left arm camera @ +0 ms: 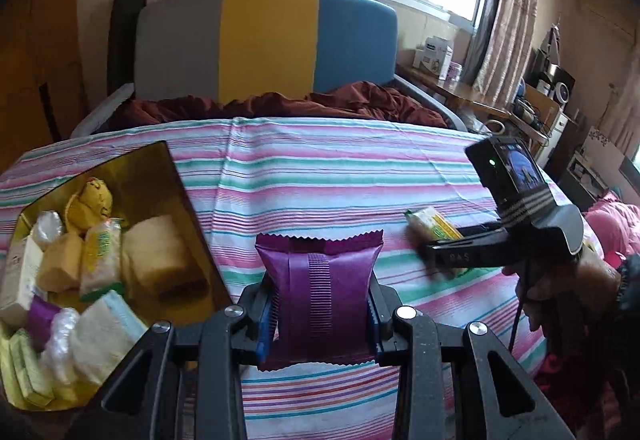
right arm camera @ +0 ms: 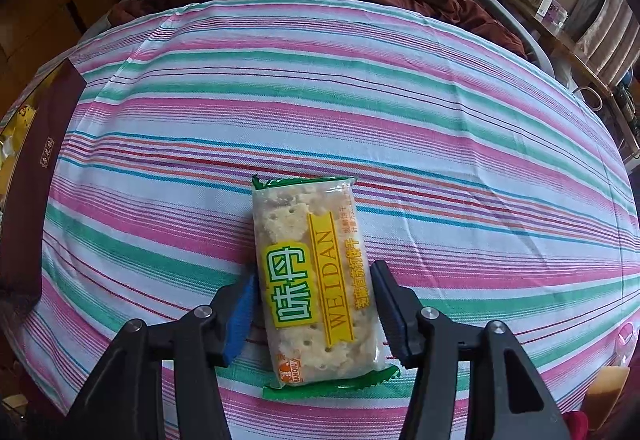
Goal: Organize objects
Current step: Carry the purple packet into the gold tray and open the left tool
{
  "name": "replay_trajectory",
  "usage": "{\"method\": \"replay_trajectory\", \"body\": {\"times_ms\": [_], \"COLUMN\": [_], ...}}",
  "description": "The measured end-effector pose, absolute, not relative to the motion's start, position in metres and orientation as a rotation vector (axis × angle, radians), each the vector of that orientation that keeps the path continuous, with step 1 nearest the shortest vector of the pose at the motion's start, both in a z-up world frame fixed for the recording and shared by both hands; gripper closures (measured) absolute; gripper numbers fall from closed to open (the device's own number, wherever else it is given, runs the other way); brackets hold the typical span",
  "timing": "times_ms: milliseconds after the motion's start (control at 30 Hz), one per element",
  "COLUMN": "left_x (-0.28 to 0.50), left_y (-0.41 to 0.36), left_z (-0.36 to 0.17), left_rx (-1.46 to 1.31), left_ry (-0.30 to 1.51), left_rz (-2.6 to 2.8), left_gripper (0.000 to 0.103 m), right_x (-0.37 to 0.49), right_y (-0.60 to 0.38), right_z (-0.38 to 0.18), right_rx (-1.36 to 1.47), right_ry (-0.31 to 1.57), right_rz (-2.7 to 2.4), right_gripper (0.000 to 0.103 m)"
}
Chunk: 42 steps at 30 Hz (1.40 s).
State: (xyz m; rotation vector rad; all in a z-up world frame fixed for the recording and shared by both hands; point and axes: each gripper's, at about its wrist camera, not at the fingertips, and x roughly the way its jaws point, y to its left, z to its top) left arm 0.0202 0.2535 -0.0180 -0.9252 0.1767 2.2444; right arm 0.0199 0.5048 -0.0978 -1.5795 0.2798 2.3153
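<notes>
My left gripper (left arm camera: 322, 292) is shut on a purple snack packet (left arm camera: 320, 280) and holds it above the striped cloth (left arm camera: 320, 168), just right of a gold-lined box (left arm camera: 160, 176) full of wrapped snacks. My right gripper (right arm camera: 314, 296) is open, its fingers on either side of a green-edged cracker packet (right arm camera: 312, 280) that lies flat on the striped cloth (right arm camera: 320, 80). In the left wrist view the right gripper (left arm camera: 428, 248) sits low at the cracker packet (left arm camera: 430, 222).
The box (right arm camera: 44, 144) shows at the left edge of the right wrist view. A red-brown blanket (left arm camera: 280, 104) and a grey, yellow and blue headboard (left arm camera: 264, 40) lie beyond the cloth. A cluttered desk (left arm camera: 480, 100) stands at the right.
</notes>
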Motion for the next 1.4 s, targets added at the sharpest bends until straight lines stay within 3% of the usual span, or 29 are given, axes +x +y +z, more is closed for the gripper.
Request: {"method": "replay_trajectory", "body": {"times_ms": [433,1033,1167,1400], "left_x": [-0.004,-0.030,-0.042,-0.066], "left_y": [0.178,0.120,0.107,0.058], "left_z": [0.005,-0.008,-0.018,-0.027], "left_rx": [-0.876,-0.994,-1.076,-1.196], "left_ry": [0.164,0.107,0.054,-0.200], "left_rz": [2.536,2.621,2.602,2.565], "left_gripper": [0.067,0.067,0.067,0.067], "right_x": [0.023,0.025,0.025,0.017], "right_y": [0.499,0.501,0.500,0.504], "right_z": [-0.096,-0.103,-0.102,-0.105], "right_rx": [-1.571,-1.552,-1.550,-1.552], "right_ry": [0.251,0.208,0.203,0.181], "right_rz": [2.319,2.328,2.329,2.328], "right_gripper": [0.046,0.047,0.047,0.047]}}
